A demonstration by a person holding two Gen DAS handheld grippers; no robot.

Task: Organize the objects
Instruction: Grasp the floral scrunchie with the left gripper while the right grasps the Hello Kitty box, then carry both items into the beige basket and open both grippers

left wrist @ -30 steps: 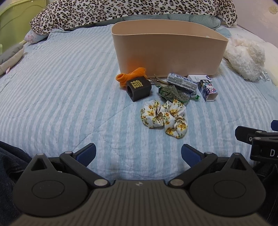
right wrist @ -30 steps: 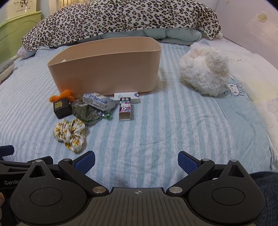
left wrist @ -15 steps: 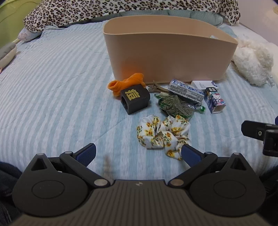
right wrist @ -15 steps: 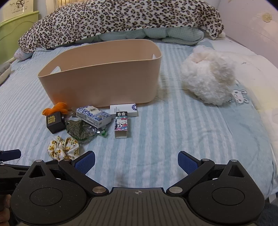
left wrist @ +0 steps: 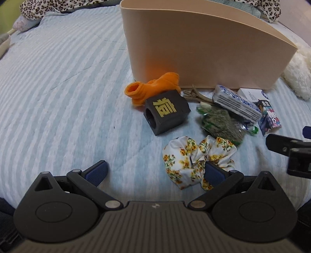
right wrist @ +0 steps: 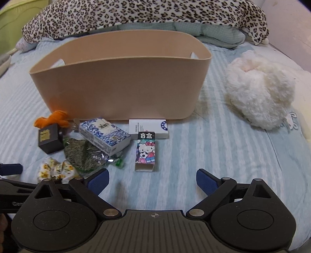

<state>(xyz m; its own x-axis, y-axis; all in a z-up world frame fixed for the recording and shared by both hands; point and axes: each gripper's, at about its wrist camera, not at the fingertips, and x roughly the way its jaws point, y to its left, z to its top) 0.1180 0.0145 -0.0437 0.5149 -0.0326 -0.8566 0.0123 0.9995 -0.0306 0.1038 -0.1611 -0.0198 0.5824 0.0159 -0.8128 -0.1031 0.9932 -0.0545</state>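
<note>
A beige bin (left wrist: 204, 46) (right wrist: 120, 85) stands on the striped bed. In front of it lie an orange sock (left wrist: 153, 87), a black block with a gold character (left wrist: 167, 112), a green packet (left wrist: 221, 122), a blue-white tissue pack (right wrist: 105, 134), a white box (right wrist: 148, 128), a Hello Kitty box (right wrist: 146, 153) and a floral scrunchie (left wrist: 194, 159). My left gripper (left wrist: 155, 172) is open; its right fingertip overlaps the scrunchie's near edge. My right gripper (right wrist: 152, 179) is open and empty, just short of the Hello Kitty box.
A white fluffy plush (right wrist: 260, 97) lies right of the bin. A leopard-print blanket (right wrist: 136, 15) is piled behind it. The right gripper's body (left wrist: 287, 149) shows at the left view's right edge. Bare striped bedding lies left of the objects.
Both grippers have moved forward toward the objects, which now look larger. The left gripper's right fingertip has reached the scrunchie. Both stay open.
</note>
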